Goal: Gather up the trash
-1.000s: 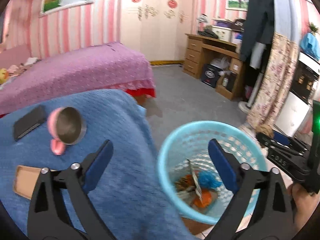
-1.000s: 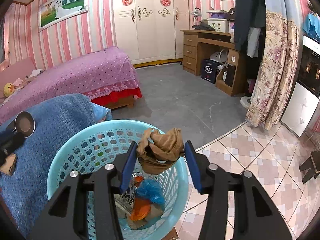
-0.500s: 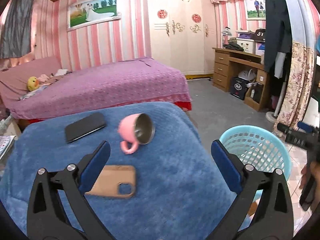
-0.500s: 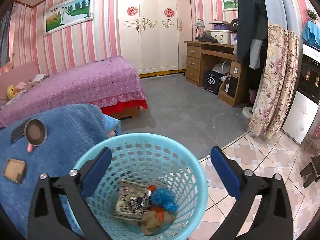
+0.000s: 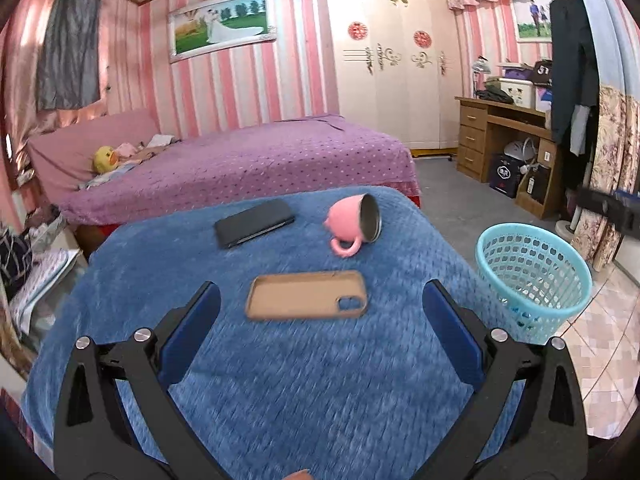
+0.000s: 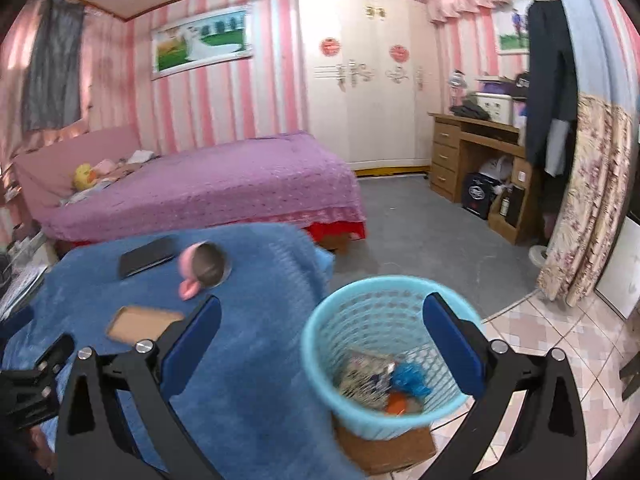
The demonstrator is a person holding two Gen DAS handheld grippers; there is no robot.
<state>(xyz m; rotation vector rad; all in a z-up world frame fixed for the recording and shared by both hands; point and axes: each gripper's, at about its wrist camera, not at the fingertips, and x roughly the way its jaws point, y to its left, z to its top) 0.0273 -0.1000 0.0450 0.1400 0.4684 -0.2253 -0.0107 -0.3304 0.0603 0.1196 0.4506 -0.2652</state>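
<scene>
The right gripper [image 6: 322, 344] stands fully spread with nothing between its blue pads [image 6: 452, 344]; one second ago the pads clamped a crumpled brown wad over the basket [image 6: 384, 364], and half a second ago they were already wide and empty. The jaws have just been opening, and no wad shows between them now. The basket sits on the floor at the right edge of the blanket [image 6: 256, 380], resting on a brown block. Inside it lies the trash [image 6: 384, 380]: a printed wrapper, a blue scrap and an orange piece; the picture is too blurred to pick out the brown wad. Compared with one second ago, the right view looks at the basket from farther back and more of the blanket shows at left. The left gripper [image 5: 322, 334] is likewise spread wide and empty. One second ago it pointed at the basket; it now faces the blanket, with the basket [image 5: 532, 276] at far right. On the blanket lie a tan case [image 5: 306, 295] nearest, a pink mug [image 5: 354, 224] on its side beyond it, and a black phone [image 5: 254, 222] far left.
</scene>
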